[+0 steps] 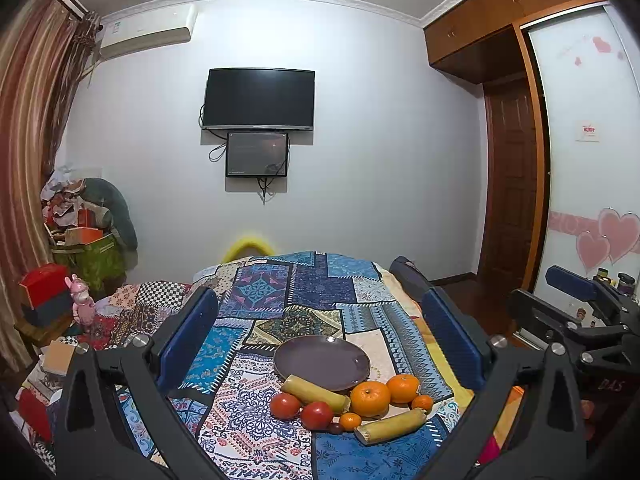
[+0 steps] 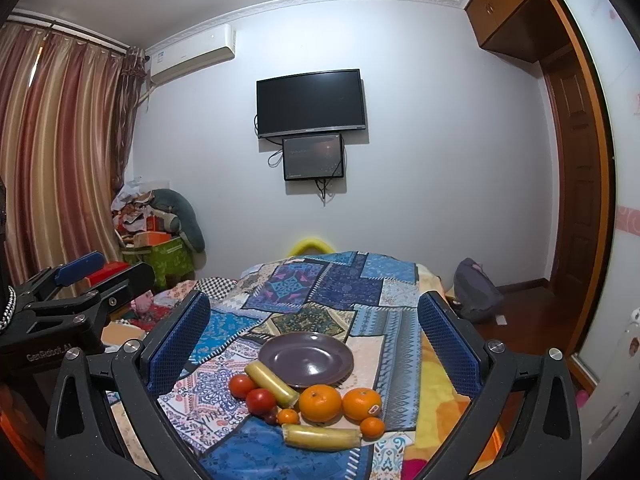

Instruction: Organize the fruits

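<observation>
Both tongs, left tongs (image 1: 320,336) and right tongs (image 2: 316,334), wide and unladen, above two tomatoes (image 1: 285,406), four oranges (image 1: 370,399), one plate (image 1: 322,362).

Each gripper, the left gripper (image 1: 320,336) and the right gripper (image 2: 314,334), has matte black angular arms with triangular cut-outs, silver round screw heads, blue textured finger pads (image 2: 178,344), and faint lettering on its body.

A glossy, probably ceramic purple plate (image 2: 306,358) lies on matt patchwork cloth (image 2: 340,280), beside smooth-skinned tomatoes (image 2: 261,401) and dimpled oranges (image 2: 320,403).
</observation>
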Demonstrator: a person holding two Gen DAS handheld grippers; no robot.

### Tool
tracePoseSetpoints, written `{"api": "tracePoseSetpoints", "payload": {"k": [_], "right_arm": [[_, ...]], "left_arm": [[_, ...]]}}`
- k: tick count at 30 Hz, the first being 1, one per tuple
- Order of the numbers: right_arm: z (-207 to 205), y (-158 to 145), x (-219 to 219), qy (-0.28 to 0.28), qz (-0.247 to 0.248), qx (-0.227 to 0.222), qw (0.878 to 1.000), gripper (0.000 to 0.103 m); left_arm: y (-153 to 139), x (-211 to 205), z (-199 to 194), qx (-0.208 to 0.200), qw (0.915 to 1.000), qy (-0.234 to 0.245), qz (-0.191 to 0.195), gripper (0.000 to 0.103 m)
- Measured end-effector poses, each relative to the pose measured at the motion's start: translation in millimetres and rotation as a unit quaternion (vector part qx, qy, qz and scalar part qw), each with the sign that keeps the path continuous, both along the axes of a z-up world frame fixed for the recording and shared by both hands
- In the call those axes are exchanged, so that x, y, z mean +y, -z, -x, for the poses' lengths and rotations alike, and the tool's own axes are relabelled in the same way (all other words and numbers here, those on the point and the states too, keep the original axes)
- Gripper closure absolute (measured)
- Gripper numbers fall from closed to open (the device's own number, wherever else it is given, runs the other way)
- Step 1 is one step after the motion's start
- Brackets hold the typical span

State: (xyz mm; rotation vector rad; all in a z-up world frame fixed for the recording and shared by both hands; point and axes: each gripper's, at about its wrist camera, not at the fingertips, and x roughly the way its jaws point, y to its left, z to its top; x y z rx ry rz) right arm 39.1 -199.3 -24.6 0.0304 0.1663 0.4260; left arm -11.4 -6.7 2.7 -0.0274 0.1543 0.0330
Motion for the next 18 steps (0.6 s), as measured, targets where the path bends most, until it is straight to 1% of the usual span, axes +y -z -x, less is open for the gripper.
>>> {"api": "tracePoseSetpoints", "payload": {"k": [3, 6, 8, 9, 10, 11, 16, 17, 18], "right_arm": [[-3.8, 2.0, 0.0, -0.004, -0.001, 0.008, 1.0, 0.0], [-8.5, 6.4, 0.0, -0.012, -0.004, 0.018, 1.0, 0.0], [-13.4, 10.4, -0.4, -0.017, -0.004, 0.026, 1.0, 0.0], [-15.1, 12.3, -0.3, -0.016, -0.003, 0.029, 0.999, 0.002], [-17.4, 14.3, 0.3, -0.016, 0.0, 0.032, 0.999, 0.007], [-20.1, 17.0, 1.4, -0.017, 0.004, 0.037, 0.999, 0.01], [-38.2, 32.0, 0.2, -0.02, 0.011, 0.072, 0.997, 0.028], [-43.0, 36.1, -0.8, -0.021, 0.012, 0.081, 0.996, 0.03], [-46.3, 39.4, -1.9, -0.02, 0.013, 0.088, 0.996, 0.033]], "left_arm": [[2.0, 0.0, -1.3, 0.001, 1.0, -0.006, -0.003, 0.0], [5.1, 2.2, -5.9, 0.01, 0.9999, -0.001, 0.005, 0.0], [7.4, 4.7, -10.0, 0.018, 0.9998, 0.001, 0.012, 0.006], [8.9, 5.7, -12.6, 0.023, 0.9996, 0.003, 0.014, 0.008], [10.6, 6.5, -15.7, 0.029, 0.9995, 0.002, 0.014, 0.013], [12.7, 7.1, -19.1, 0.036, 0.9993, 0.001, 0.014, 0.017], [26.4, 13.4, -37.6, 0.071, 0.9973, 0.004, 0.018, 0.029], [29.5, 16.1, -41.2, 0.079, 0.9966, 0.006, 0.021, 0.033], [33.8, 19.2, -46.6, 0.09, 0.9956, 0.008, 0.024, 0.035]]}}
